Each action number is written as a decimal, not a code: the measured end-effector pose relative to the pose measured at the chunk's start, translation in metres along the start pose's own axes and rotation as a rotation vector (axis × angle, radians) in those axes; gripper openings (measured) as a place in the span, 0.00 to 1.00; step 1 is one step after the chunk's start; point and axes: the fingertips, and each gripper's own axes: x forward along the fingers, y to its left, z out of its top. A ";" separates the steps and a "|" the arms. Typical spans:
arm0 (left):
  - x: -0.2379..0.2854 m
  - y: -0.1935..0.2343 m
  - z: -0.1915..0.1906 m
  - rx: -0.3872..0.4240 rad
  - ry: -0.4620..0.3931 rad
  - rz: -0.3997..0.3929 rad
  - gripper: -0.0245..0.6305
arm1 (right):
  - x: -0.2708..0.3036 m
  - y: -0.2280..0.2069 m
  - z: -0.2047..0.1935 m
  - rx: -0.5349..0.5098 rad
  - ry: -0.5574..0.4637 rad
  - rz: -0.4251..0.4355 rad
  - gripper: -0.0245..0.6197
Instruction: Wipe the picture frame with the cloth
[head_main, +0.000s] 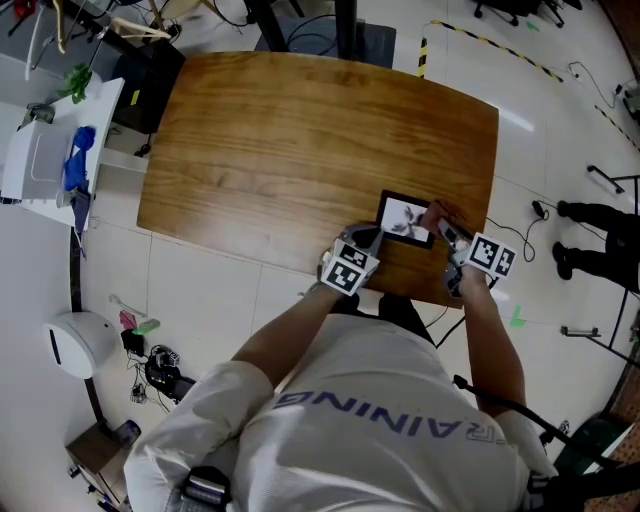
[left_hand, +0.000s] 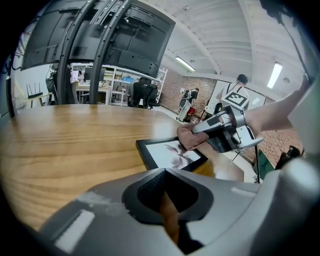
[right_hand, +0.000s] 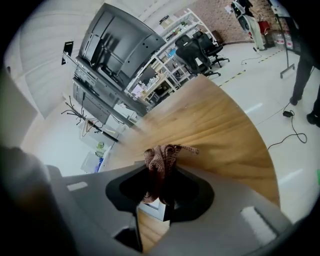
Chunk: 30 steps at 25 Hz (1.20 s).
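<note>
A black picture frame (head_main: 404, 219) with a pale flower print lies flat near the front right edge of the wooden table (head_main: 290, 140). My right gripper (head_main: 441, 229) is shut on a brown knitted cloth (head_main: 432, 212), which rests on the frame's right part. In the left gripper view the cloth (left_hand: 191, 138) presses on the frame's far corner (left_hand: 172, 154) under the right gripper (left_hand: 222, 131). In the right gripper view the cloth (right_hand: 159, 162) bunches out between the jaws. My left gripper (head_main: 370, 240) sits just left of the frame, jaws shut with nothing in them (left_hand: 166, 200).
The table's front edge (head_main: 420, 295) runs close under both grippers. A white cabinet (head_main: 40, 150) stands on the floor to the left. A person's legs (head_main: 600, 240) and cables show at the right. Dark monitors (left_hand: 100, 35) stand beyond the table.
</note>
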 end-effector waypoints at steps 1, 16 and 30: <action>0.000 0.000 0.000 -0.001 0.000 0.000 0.05 | -0.002 -0.002 0.001 0.007 -0.008 -0.002 0.22; 0.000 -0.001 0.001 -0.008 0.003 -0.010 0.05 | 0.066 0.103 -0.033 -0.072 0.091 0.170 0.22; 0.000 0.000 0.000 -0.013 0.006 -0.014 0.05 | 0.061 0.068 -0.044 -0.073 0.127 0.069 0.22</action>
